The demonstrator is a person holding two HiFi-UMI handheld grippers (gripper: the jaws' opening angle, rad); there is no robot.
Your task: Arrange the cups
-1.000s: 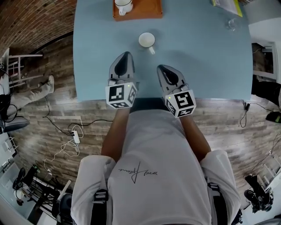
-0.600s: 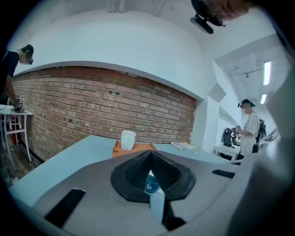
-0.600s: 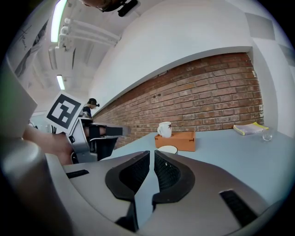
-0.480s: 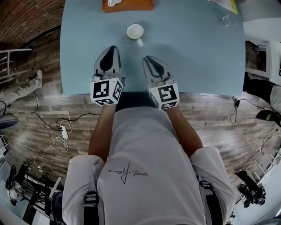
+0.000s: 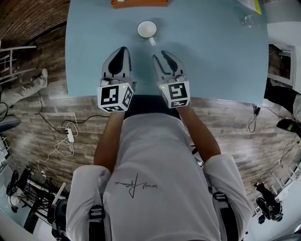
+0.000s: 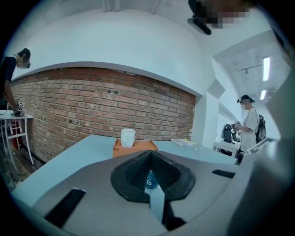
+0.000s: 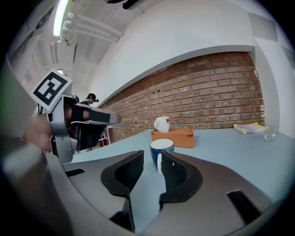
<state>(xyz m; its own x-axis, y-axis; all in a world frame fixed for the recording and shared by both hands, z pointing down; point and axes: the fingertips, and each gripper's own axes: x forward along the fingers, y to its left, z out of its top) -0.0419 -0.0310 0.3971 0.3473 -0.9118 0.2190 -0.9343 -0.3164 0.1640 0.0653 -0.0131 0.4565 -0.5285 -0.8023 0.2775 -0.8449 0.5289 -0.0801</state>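
In the head view, the light-blue desk (image 5: 211, 61) carries a blue cup (image 5: 146, 29) with a white inside, which stands just ahead of the right gripper (image 5: 161, 53). The left gripper (image 5: 122, 49) lies beside the right one, a little apart. Their marker cubes show black-and-white squares and no letters. An orange box (image 5: 139, 3) is cut off by the top edge, so what stands on it cannot be seen here. A clear glass (image 5: 248, 20) and a yellow-edged booklet (image 5: 254, 4) sit at the far right corner, and the booklet is also cut off. The person's white shirt (image 5: 155, 160) bears a thin line of script that is too fine to read.

In the left gripper view, the fingers (image 6: 138, 170) are pressed together with nothing held. Below where they meet, a small piece of the blue cup shows a white spiral mark, and the rest of the cup is hidden behind the fingers. Farther off, a white cup (image 6: 127, 137) stands upright on the orange box.

In the right gripper view, the fingers (image 7: 126, 173) stand apart and have just been opening, with nothing between the pads. The blue cup stands just beyond their tips with its white handle toward the camera and its base hidden by the fingers. The white cup on the box carries a small dark-red mark that is too small to make out.
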